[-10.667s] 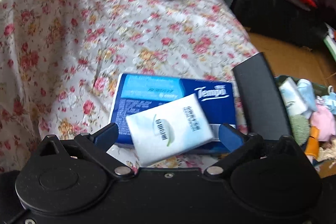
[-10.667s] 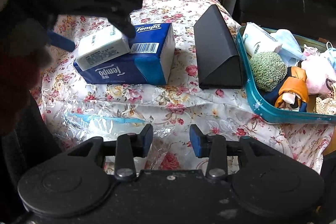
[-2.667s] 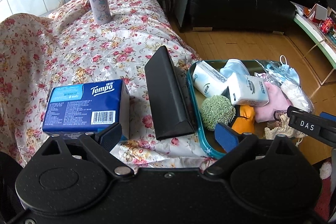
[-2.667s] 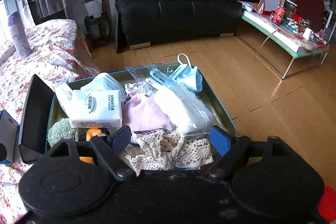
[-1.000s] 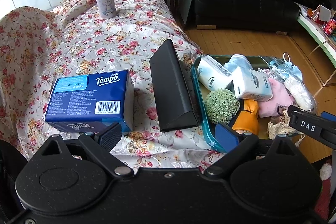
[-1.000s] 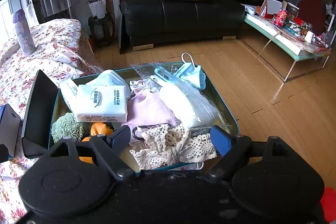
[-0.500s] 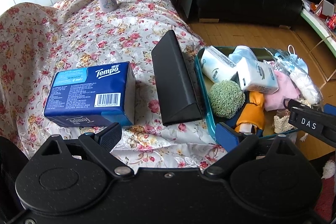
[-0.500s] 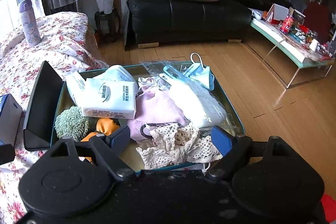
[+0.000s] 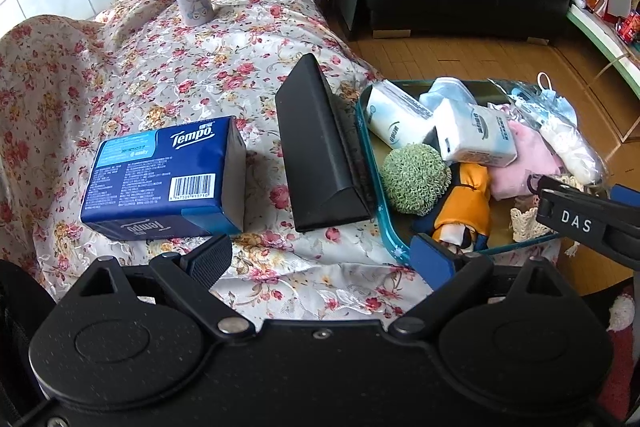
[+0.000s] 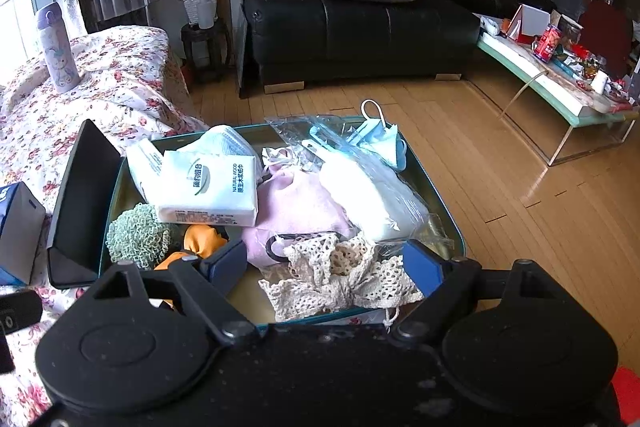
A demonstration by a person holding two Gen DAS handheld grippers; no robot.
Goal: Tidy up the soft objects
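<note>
Since the earliest frames, the small white tissue pack (image 10: 208, 187) has gone from atop the blue Tempo box (image 9: 164, 179) into the teal tray (image 10: 448, 223), where it lies across the green scrubber (image 10: 138, 235) and orange doll (image 10: 204, 239), probably because the tray gathers the soft things. Both claws are spread and empty: the left gripper (image 9: 320, 261) hangs over the floral cloth (image 9: 120, 79) before the box and the black wedge case (image 9: 316, 155), the right gripper (image 10: 326, 267) over the lace (image 10: 340, 275) at the tray's near edge. The box, alone outside the tray, looks like the next item to collect.
</note>
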